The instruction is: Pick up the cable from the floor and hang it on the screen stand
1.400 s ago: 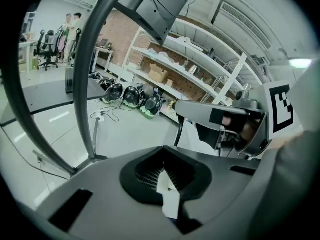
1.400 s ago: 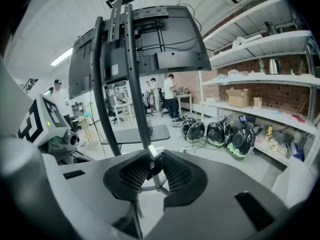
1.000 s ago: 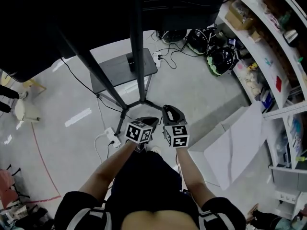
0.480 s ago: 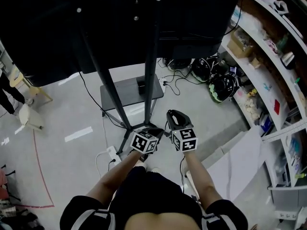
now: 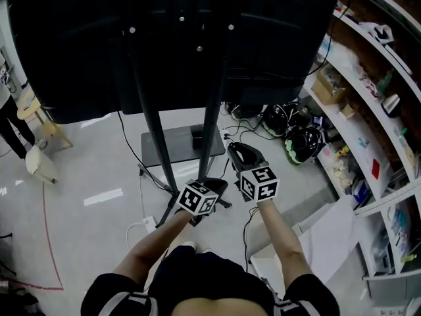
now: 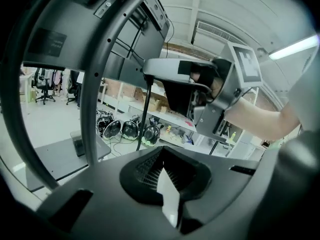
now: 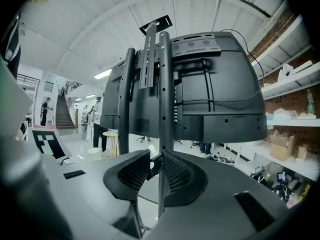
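A person holds two grippers side by side: R gripper (image 7: pixel 156 165) clamps the black cable (image 7: pixel 153 168) btwn its pads, the cable trailing down twd the floor (image 5: pixel 92 170), and L gripper (image 6: pixel 161 154) sits just beside it w/ jaws closed tip to tip. Just beyond, the screen stand (image 5: pixel 214 127) rises on twin poles to the screen (image 5: pixel 177 38), seen from its dark back. Cluttered shelves (image 5: pixel 368 110) line the right.

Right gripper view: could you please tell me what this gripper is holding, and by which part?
The right gripper pinches a black cable between its pad tips; it hangs down from there. Which stretch cannot be told.
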{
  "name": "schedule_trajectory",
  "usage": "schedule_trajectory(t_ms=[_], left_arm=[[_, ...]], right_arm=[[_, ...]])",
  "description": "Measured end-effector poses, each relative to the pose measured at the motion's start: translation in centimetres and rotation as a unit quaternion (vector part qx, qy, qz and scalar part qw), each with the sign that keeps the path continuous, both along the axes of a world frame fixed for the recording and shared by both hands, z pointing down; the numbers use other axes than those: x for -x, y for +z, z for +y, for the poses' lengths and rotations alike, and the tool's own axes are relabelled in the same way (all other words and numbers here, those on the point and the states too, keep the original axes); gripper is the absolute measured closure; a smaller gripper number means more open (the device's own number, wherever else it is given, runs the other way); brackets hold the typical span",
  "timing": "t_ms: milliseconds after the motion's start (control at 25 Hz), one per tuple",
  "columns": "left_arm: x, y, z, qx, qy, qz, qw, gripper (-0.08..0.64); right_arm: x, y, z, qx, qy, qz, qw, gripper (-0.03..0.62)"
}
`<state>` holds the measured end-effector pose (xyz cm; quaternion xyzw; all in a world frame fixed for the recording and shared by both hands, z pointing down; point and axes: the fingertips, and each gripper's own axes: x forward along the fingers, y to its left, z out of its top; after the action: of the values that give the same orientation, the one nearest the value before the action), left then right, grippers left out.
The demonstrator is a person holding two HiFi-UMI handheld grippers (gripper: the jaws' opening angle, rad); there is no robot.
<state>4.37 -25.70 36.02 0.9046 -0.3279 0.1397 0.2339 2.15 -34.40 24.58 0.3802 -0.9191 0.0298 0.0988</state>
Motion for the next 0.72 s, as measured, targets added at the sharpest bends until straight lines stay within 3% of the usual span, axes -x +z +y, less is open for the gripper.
schedule_trajectory(t_ms=[200,400,720], left_arm=[[0.3,-2.0,-0.9,-0.018,0.014,-0.005,0.9997,0.552],[0.9,-5.1,-2.2,-0.020,0.013,0.012,0.9996,0.552],[2.5,-12.2,-5.0,-0.065,0.016,0.016,0.9976,0.552]], right_arm=[[1.5,-4.6,-1.5,-0.043,-0.018,0.007,0.999,0.494],[2.8,-8.4,-2.4,-0.071,-0.037,0.015,0.997,0.494],[5.3,-15.9,-3.4,-0.101,-0.067,0.020,0.992,0.494]])
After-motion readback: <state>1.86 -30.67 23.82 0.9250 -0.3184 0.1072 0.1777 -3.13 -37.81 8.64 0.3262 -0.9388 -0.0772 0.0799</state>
